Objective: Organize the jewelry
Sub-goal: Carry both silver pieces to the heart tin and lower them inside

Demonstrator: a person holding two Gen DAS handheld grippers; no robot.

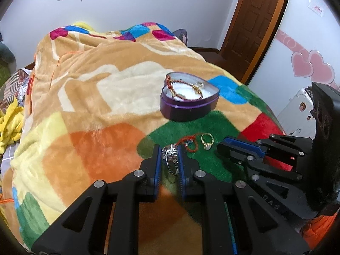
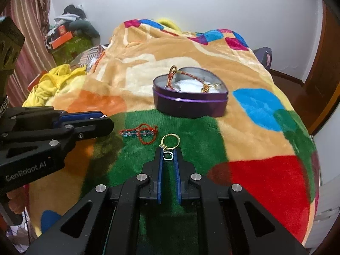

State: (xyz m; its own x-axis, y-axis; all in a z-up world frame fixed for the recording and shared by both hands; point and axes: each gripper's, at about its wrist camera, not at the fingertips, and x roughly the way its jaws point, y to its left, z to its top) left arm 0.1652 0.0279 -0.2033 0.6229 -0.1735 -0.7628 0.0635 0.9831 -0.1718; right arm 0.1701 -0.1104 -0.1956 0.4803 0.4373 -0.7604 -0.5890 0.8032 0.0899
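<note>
A purple heart-shaped tin [image 1: 189, 106] [image 2: 191, 102] stands open on the patchwork blanket with a red-and-gold bracelet [image 1: 187, 88] [image 2: 191, 78] in it. My left gripper [image 1: 170, 159] is shut on a silver ring [image 1: 170, 155], held just above the green patch. My right gripper [image 2: 168, 156] is closed around the stone of a gold ring [image 2: 170, 141] [image 1: 207, 141] that lies on the green patch. A red cord bracelet with blue beads [image 2: 140, 133] [image 1: 189, 143] lies between the two grippers. The right gripper shows in the left wrist view [image 1: 225, 148]; the left shows in the right wrist view [image 2: 106, 121].
The blanket [image 1: 95, 85] [image 2: 265, 127] covers a bed and drops off on all sides. Yellow clothes [image 2: 53, 80] lie at the bed's left. A wooden door [image 1: 261, 17] and a white wall with pink hearts [image 1: 312, 65] stand to the right.
</note>
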